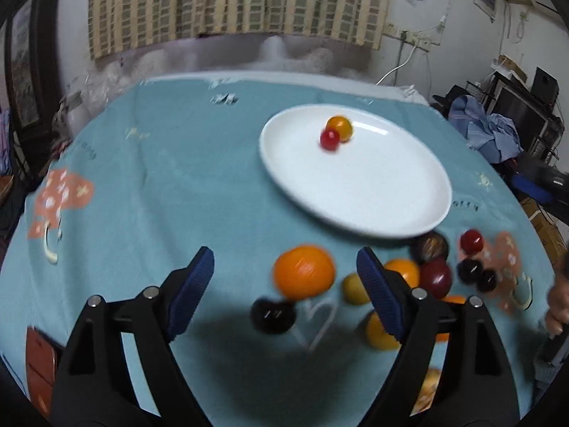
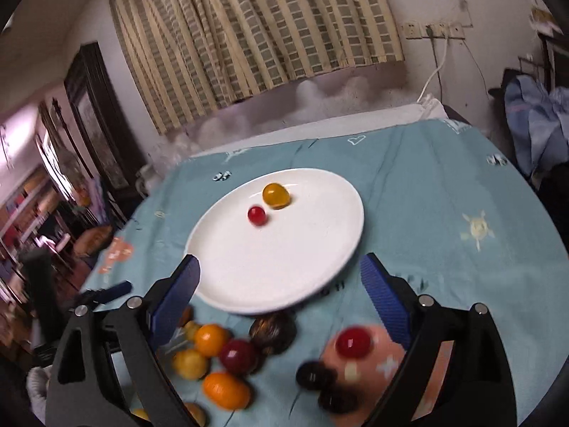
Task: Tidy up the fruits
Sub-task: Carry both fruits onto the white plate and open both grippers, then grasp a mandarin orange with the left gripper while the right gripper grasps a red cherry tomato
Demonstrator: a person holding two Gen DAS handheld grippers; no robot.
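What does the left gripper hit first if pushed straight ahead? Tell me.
Probably the large round orange fruit: it lies between the open left gripper fingertips, just ahead on the blue tablecloth. The dark round fruit beside it sits nearer, so depth is uncertain.

plates: 1 white plate (image 2: 330, 249); on it: 1 red fruit (image 2: 256, 215); 1 yellow fruit (image 2: 275, 195)

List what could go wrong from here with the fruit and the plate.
1. The two small fruits sit loose on the flat white plate; dropping more in could send them rolling off.
2. The fruit pile is tightly packed, so the open right gripper may knock neighbours while picking one.
3. The large orange lies between the open left gripper's fingers; a glancing close could push it away.
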